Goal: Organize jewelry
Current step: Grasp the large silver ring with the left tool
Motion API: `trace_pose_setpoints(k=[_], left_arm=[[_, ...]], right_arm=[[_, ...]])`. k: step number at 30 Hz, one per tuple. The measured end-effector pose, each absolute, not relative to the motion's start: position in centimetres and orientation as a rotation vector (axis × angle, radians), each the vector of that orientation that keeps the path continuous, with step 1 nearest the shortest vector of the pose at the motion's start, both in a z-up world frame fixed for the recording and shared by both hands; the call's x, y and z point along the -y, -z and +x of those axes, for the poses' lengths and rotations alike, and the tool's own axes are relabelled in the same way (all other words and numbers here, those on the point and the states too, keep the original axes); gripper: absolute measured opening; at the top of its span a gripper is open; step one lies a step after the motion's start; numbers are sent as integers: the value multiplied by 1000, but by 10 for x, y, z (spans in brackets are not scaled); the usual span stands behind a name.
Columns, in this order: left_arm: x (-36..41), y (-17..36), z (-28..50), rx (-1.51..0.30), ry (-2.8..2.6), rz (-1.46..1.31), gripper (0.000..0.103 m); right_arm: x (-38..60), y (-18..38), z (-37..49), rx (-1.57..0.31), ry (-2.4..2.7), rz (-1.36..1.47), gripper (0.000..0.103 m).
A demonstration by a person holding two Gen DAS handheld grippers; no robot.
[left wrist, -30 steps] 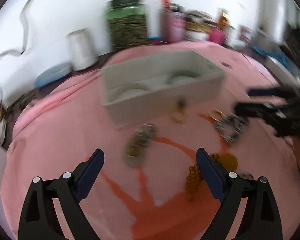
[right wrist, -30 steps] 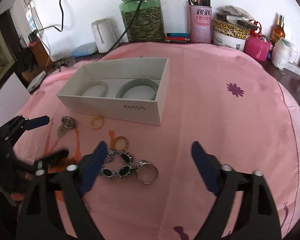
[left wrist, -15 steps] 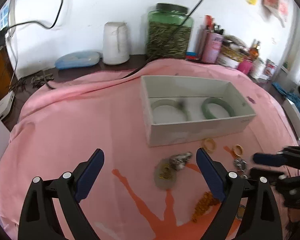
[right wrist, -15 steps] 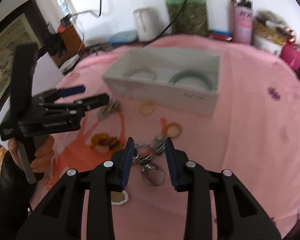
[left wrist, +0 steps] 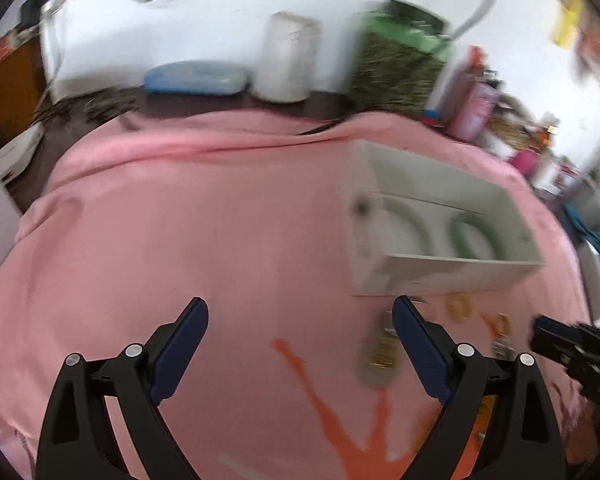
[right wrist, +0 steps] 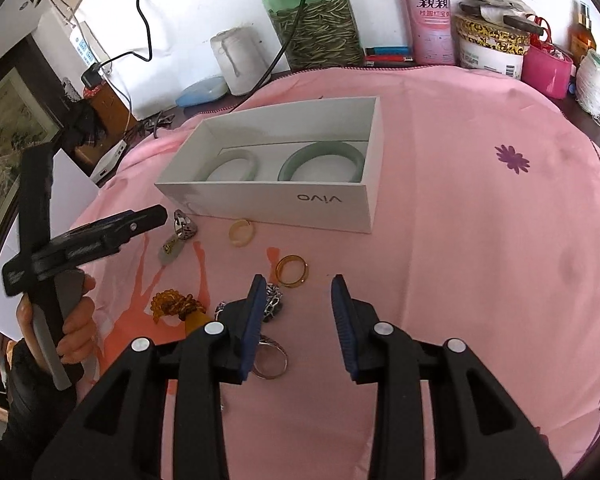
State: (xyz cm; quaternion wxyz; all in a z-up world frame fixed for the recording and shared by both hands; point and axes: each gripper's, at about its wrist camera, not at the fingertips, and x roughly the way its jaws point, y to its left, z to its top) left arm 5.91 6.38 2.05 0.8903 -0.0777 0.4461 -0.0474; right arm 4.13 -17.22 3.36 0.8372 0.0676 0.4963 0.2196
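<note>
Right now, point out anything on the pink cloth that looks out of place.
Only two green bangles lie in the white box. The rest is strewn loose on the pink cloth before it: two amber rings, a silver ring, an amber bead strand and a pendant.

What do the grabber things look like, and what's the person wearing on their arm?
Each gripper is black plastic, shaped like big tongs: the right gripper and the left gripper both have two long fingers lined with dark blue ridged pads and round silver bolts. The left one has a grey handle in the person's hand. The sleeve is black.
</note>
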Motion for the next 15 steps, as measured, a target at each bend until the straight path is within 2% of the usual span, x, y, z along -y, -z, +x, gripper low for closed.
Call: trace_pose_setpoints(k=[5, 6, 7, 9, 12, 15], left_arm=[[-25, -26, 51, -882, 186, -43, 91], [-18, -25, 52, -888, 189, -42, 84], [-13, -22, 56, -905, 196, -42, 70], [-9, -13, 64, -949, 199, -40, 52], [-10, -11, 64, -943, 192, -26, 48], [-12, -10, 64, -951, 220, -54, 25]], right_arm=[[171, -36, 43, -1047, -466, 159, 37], [171, -36, 43, -1047, -467, 163, 37], [172, -36, 43, -1047, -466, 169, 37], [175, -36, 44, -1050, -463, 181, 37], [178, -34, 44, -1060, -465, 199, 37], [179, -32, 44, -1070, -466, 206, 37]])
